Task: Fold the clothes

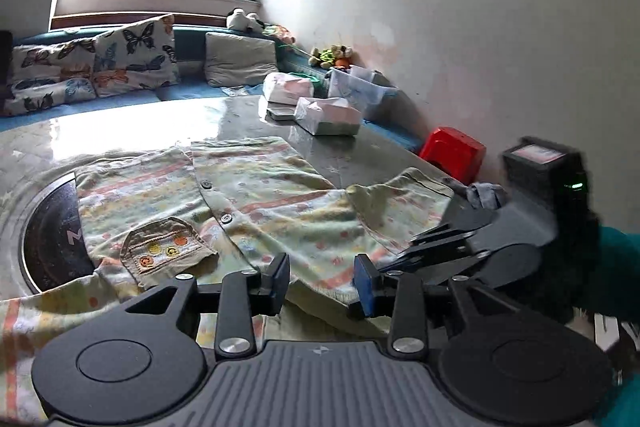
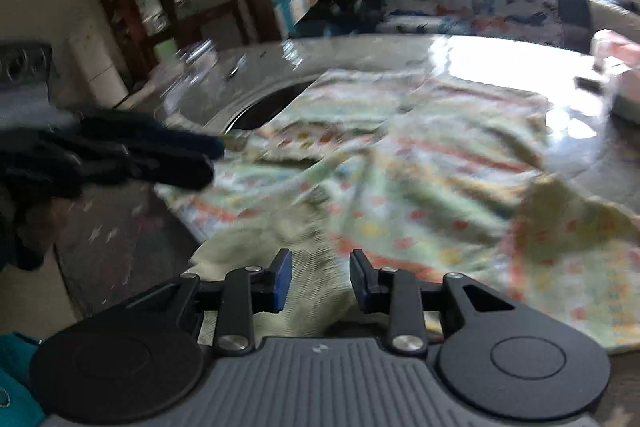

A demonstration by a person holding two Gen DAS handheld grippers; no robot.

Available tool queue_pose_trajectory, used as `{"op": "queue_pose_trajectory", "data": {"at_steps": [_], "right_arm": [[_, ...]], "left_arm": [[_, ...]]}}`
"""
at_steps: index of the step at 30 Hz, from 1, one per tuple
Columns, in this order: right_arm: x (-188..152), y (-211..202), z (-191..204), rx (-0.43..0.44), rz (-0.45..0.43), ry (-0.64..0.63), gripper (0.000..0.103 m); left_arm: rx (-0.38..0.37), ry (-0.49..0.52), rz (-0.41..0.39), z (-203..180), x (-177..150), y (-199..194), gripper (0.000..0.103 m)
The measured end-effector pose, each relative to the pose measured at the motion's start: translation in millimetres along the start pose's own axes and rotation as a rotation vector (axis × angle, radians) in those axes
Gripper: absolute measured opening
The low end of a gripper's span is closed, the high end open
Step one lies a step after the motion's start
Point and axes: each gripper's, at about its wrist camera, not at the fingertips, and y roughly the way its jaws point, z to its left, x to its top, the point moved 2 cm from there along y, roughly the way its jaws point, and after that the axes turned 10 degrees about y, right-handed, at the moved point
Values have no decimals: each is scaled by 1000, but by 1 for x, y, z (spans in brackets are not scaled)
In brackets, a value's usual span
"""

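A pale green child's shirt [image 1: 256, 203] with orange and yellow dots, buttons and a brown chest pocket [image 1: 168, 251] lies spread on the round stone table [image 1: 132, 131]. My left gripper [image 1: 322, 281] is open just above the shirt's near hem, nothing between its blue pads. The right gripper shows at the right of the left wrist view [image 1: 436, 239], low over the shirt's right sleeve. In the blurred right wrist view my right gripper [image 2: 320, 279] is open over the shirt's [image 2: 420, 163] near edge, and the left gripper [image 2: 168, 155] reaches in from the left.
A black round hotplate [image 1: 52, 231] is set in the table, partly under the shirt. Wrapped packages [image 1: 328, 115] and a clear bin [image 1: 360, 87] stand at the table's far right. A red stool [image 1: 454, 149] and a cushioned bench [image 1: 132, 59] lie beyond.
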Motion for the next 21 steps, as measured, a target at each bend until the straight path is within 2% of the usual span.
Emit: {"op": "queue_pose_trajectory", "data": {"at_steps": [3,7,13,18,21], "right_arm": [[4,-18,-23,-82,-62,48,32],[7,-44,-76,-284,-157,142,33],[5,-67,-163,-603,-229,239,37],[2,-82,-215,-717,-253,321,42],[-3,-85,-227,-728,-253,347,42]], "left_arm": [[7,-41,20,2,0,18,40],[-1,-54,49,-3,-6,33,47],[-10,-55,92,-14,-14,53,50],[0,-60,115,-16,-19,57,52],[7,-61,120,-16,-19,58,53]]}}
